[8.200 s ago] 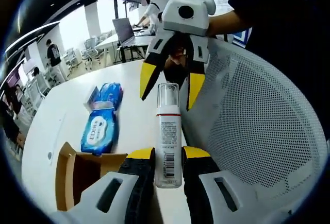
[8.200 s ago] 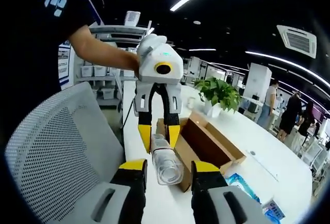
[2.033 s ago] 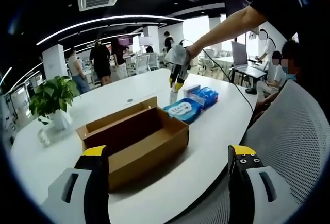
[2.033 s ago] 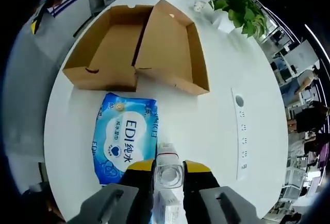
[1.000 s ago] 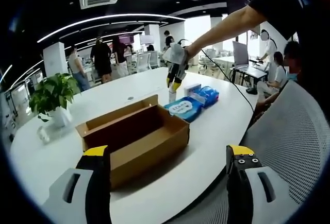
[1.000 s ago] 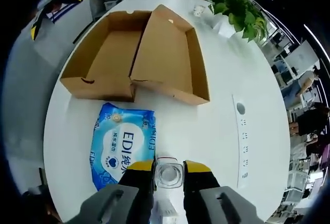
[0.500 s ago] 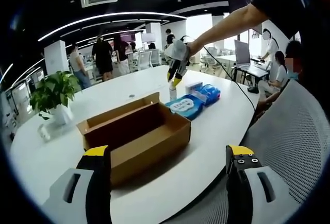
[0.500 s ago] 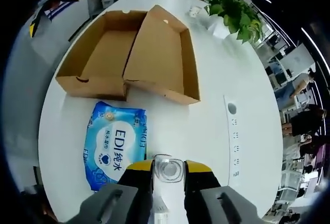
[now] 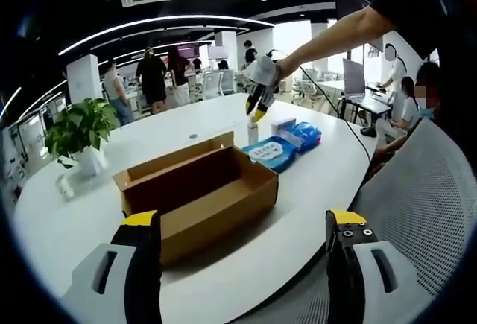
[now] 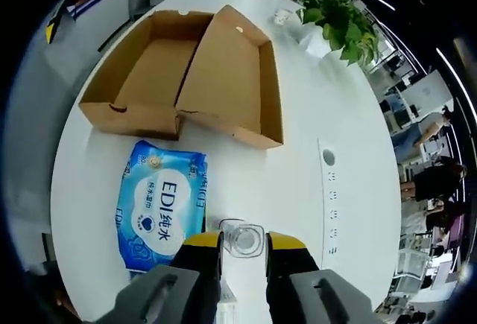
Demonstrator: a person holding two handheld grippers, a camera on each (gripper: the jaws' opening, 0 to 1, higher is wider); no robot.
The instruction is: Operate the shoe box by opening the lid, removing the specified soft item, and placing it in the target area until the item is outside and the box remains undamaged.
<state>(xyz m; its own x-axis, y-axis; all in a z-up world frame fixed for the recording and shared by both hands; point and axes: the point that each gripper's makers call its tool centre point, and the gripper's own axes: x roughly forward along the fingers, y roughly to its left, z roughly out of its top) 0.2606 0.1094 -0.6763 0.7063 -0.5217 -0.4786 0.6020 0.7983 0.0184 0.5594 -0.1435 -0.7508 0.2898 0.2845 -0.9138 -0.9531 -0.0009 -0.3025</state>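
Right gripper view, clear cylindrical bottle (image 10: 241, 239), cardboard box (image 10: 195, 78)

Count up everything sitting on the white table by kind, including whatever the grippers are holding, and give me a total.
Open cardboard shoe box: 1
Blue wet-wipe packs: 2
Clear bottle, gripped by the right gripper: 1
Potted plant: 1
Small white box behind the packs: 1
Total: 6
The left gripper is open and empty.
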